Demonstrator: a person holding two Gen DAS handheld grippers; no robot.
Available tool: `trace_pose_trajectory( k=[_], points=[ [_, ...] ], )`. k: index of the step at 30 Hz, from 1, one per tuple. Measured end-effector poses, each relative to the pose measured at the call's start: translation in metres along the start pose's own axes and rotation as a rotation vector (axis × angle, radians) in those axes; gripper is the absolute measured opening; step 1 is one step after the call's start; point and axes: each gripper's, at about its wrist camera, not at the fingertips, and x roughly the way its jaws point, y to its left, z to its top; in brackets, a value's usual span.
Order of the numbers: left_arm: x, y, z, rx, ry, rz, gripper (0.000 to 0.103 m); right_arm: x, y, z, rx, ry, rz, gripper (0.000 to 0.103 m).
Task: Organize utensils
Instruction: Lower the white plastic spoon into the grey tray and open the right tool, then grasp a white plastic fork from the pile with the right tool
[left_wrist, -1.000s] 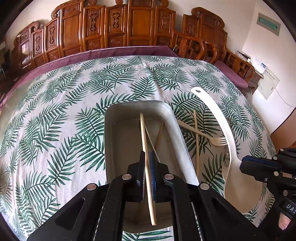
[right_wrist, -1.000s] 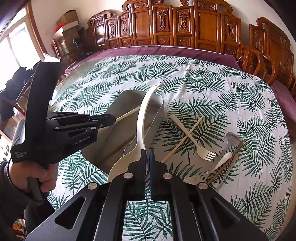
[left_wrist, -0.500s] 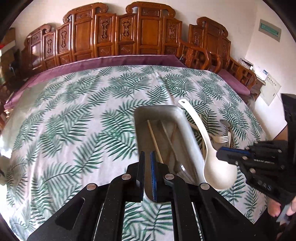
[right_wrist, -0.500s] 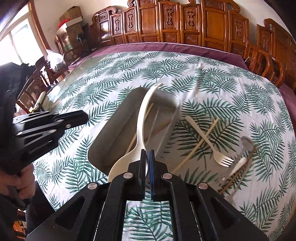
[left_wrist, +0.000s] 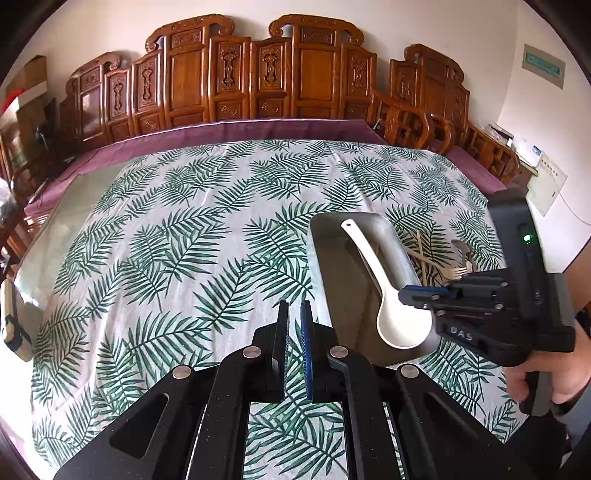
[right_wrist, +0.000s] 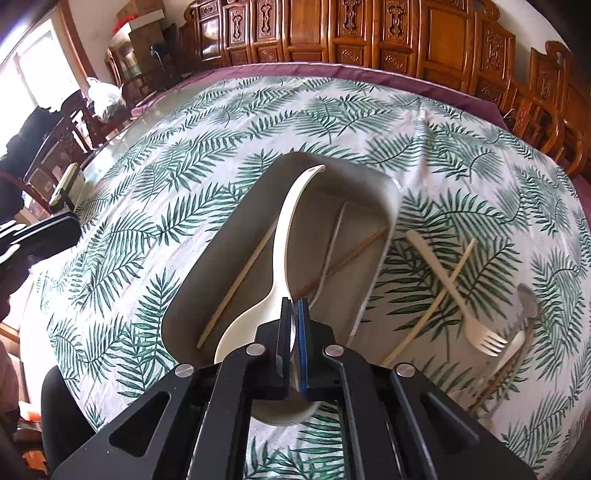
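A grey tray (right_wrist: 236, 236) lies on the leaf-print tablecloth and holds two wooden chopsticks (right_wrist: 236, 284) and a metal utensil (right_wrist: 334, 240). My right gripper (right_wrist: 294, 306) is shut on the bowl rim of a large white spoon (right_wrist: 286, 229), holding it over the tray with its handle toward the far end. The spoon (left_wrist: 373, 273) and right gripper (left_wrist: 410, 295) also show in the left wrist view above the tray (left_wrist: 332, 269). My left gripper (left_wrist: 293, 314) is shut and empty, left of the tray over the cloth.
A pale fork (right_wrist: 454, 291) crossed by a chopstick (right_wrist: 428, 306) lies right of the tray. More spoons and chopsticks (right_wrist: 517, 332) lie at the far right. Carved wooden chairs (left_wrist: 258, 77) ring the table's far edge.
My left gripper let the chopstick drop into the tray, pulled back and moved left off the tray. My right gripper carried the white spoon further over the tray.
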Motion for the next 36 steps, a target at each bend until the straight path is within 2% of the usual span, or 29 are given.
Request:
trace_pose_trajectory(
  k=[10,18,20,21,26,28,30,32,36],
  points=[
    [-0.003,0.004,-0.005,0.001,0.000,0.002,0.005,0.009,0.015,-0.003,-0.037,0.019,-0.006,0.005],
    [-0.004,-0.006,-0.006,0.012,0.003,-0.013,0.006,-0.014,0.011,-0.013,-0.043,-0.045,-0.008,0.008],
    [-0.004,-0.011,-0.005,0.018,0.003,-0.018,0.013,-0.028,0.002,-0.017,-0.031,-0.075,-0.005,0.008],
    [-0.005,-0.013,-0.005,0.022,0.000,-0.020,0.023,-0.036,-0.005,-0.021,-0.023,-0.088,-0.005,0.008],
    [-0.003,-0.032,-0.004,0.048,-0.001,-0.040,0.028,-0.067,-0.050,-0.035,-0.003,-0.127,-0.069,0.008],
    [-0.002,-0.039,-0.003,0.053,-0.003,-0.051,0.037,-0.071,-0.066,-0.038,0.000,-0.126,-0.090,0.008],
    [0.001,-0.047,-0.001,0.061,-0.002,-0.063,0.042,-0.072,-0.086,-0.039,0.003,-0.114,-0.123,0.010],
    [0.003,-0.054,0.000,0.066,-0.001,-0.070,0.052,-0.068,-0.101,-0.040,0.010,-0.104,-0.130,0.019],
    [0.009,-0.063,0.001,0.073,0.003,-0.079,0.060,-0.052,-0.122,-0.034,-0.002,-0.078,-0.141,0.021]
  ],
)
